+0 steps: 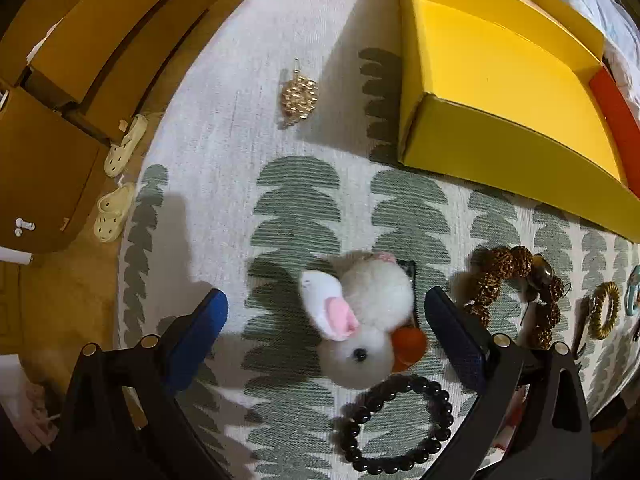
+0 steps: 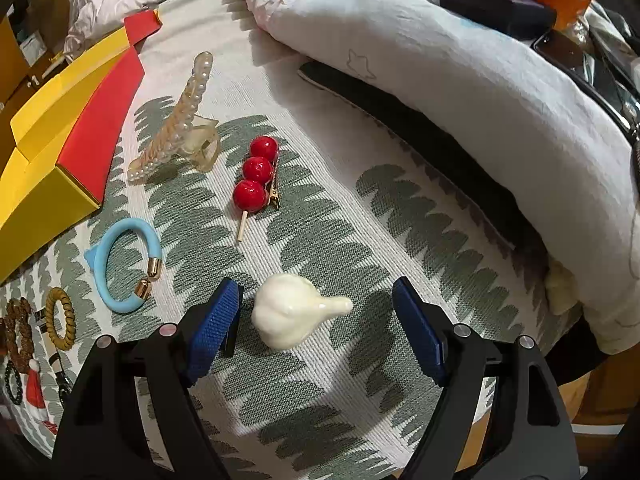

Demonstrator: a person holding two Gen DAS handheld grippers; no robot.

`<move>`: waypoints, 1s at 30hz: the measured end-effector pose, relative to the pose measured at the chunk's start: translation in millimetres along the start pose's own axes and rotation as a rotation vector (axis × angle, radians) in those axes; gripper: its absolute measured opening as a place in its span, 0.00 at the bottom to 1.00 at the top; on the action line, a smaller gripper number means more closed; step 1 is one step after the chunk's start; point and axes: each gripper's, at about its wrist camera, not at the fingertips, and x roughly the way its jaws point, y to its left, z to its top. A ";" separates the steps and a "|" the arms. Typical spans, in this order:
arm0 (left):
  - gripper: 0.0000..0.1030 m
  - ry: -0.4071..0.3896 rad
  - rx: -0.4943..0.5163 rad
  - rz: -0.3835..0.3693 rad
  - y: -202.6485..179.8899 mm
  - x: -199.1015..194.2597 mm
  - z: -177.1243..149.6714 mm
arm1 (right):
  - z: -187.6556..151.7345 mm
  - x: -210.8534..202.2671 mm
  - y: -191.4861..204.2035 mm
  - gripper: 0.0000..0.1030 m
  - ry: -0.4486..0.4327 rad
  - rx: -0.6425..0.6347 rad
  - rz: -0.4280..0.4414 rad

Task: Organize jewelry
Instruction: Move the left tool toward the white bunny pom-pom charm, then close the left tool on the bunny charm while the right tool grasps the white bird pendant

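Black beads of one bracelet point(image 1: 394, 426) lie nearest, just below the white plush bunny clip point(image 1: 360, 316) between my left jaws point(image 1: 326, 334), which stand released around it. My right jaws point(image 2: 316, 320) stand apart around one cream garlic-shaped piece point(image 2: 294, 310), untouched. Beyond: three red balls on one clip point(image 2: 256, 174), one pearl claw clip point(image 2: 180, 120), one blue bangle point(image 2: 124, 264), one yellow box point(image 1: 500, 92).

1. You have one yellow box point(image 1: 500, 80) and one black bead bracelet point(image 1: 396, 424).
2. One fluffy rabbit clip point(image 1: 360, 320), one gold earring point(image 1: 299, 96).
3. One pearl claw clip point(image 2: 176, 128), one blue bangle point(image 2: 120, 268), three red balls point(image 2: 256, 172) on one clip.
4. Two pale slippers point(image 1: 120, 176) on the floor.
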 end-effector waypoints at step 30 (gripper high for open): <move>0.63 -0.045 -0.007 0.004 -2.6 -3.2 -1.9 | 4.0 -0.6 4.1 0.31 0.008 0.044 0.157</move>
